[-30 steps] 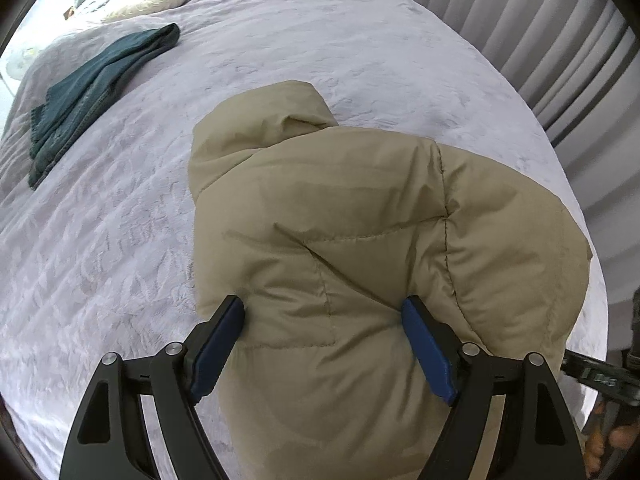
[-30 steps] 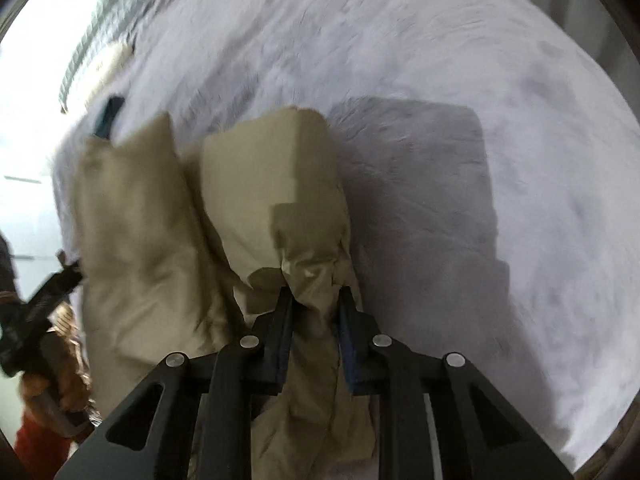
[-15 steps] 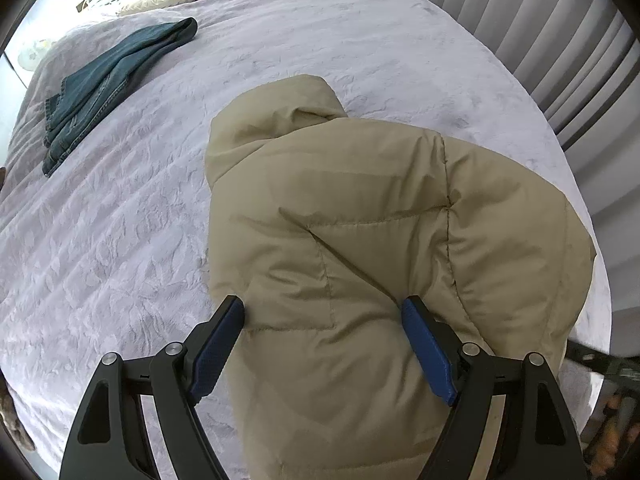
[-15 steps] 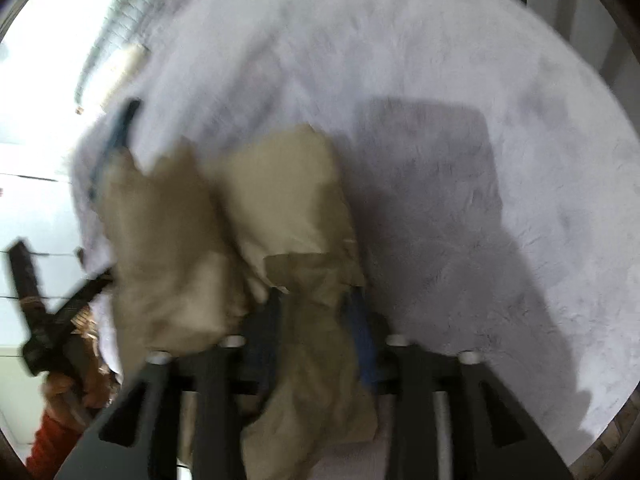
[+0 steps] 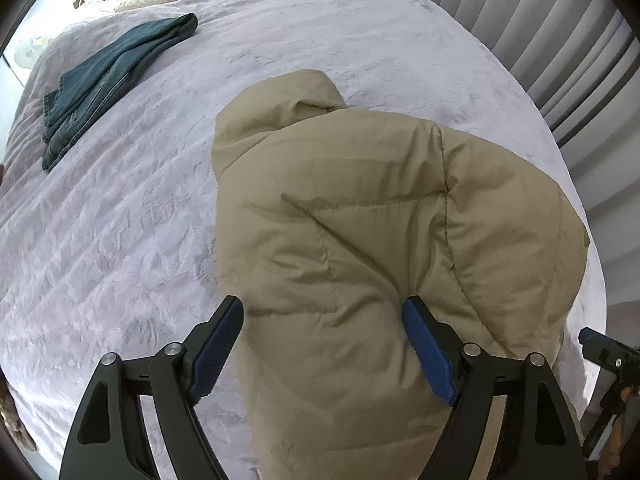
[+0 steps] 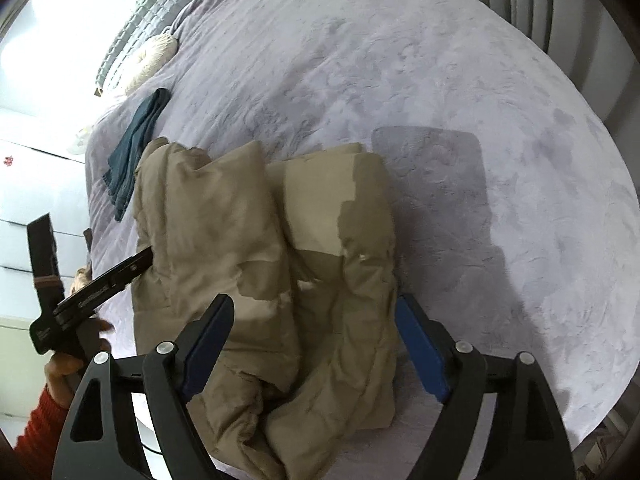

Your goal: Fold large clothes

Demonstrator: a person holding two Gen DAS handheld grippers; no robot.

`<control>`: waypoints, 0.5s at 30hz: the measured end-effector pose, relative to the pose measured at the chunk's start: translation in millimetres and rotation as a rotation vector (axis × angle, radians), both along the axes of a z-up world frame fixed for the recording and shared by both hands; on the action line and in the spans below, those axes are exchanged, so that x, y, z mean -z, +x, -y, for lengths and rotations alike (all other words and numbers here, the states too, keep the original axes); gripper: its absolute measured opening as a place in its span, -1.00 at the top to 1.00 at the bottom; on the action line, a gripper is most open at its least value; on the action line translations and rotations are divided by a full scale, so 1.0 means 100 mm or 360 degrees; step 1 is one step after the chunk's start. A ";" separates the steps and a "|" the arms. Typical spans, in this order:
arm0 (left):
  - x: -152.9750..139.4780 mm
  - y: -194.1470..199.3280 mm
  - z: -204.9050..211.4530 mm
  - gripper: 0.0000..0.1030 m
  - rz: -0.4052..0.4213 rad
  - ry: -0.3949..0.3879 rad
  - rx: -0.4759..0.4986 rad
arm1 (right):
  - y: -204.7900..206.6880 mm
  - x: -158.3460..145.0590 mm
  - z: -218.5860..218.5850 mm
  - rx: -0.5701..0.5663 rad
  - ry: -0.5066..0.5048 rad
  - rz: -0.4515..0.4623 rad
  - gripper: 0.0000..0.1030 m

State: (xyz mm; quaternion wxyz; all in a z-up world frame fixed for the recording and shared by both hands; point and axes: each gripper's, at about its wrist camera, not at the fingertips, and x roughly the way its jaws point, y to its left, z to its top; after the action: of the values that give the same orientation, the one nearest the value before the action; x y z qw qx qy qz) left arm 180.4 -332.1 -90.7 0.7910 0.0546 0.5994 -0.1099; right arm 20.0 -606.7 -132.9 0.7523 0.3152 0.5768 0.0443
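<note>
**Right claw lets go of the jacket**

A second ago the right gripper (image 6: 316, 344) was clamped on a fold of the tan puffer jacket (image 6: 256, 264); now its jaws stand wide apart, straddling the bundle. The left gripper (image 5: 324, 344) hovers apart too, holding nothing. The jacket lies near the edge of the grey bedspread (image 5: 120, 240), doubled into a thick bundle; folding looks nearly done, perhaps a final tidy left. Folded jeans (image 5: 108, 76) lie well apart. No containers show.

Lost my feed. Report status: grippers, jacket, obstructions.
Left gripper open over the jacket. Right gripper open, holding nothing. Jacket bunched on the bed. Folded jeans lie apart, out of the way.
</note>
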 end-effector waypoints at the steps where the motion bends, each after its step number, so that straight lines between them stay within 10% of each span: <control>1: 0.00 0.00 -0.04 -1.00 -0.0008 0.0022 -0.0023 | 0.00 0.00 0.03 0.0006 -0.0003 -0.0001 -0.81; 7: -0.06 -0.08 -0.31 -1.00 -0.0033 -0.0115 -0.0058 | -0.03 0.03 0.09 -0.0006 0.0052 0.0015 -1.00; 15: 0.25 -0.10 -0.87 -1.00 -0.0364 -0.0653 -0.0176 | 0.03 0.39 0.15 -0.0075 0.0297 -0.0086 -1.00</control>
State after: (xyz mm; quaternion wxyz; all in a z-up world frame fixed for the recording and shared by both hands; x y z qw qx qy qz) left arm 170.5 -245.2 -115.8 0.7173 -0.1531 0.6522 -0.1913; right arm 23.2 -621.7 -171.7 0.7026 0.3713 0.5976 0.1069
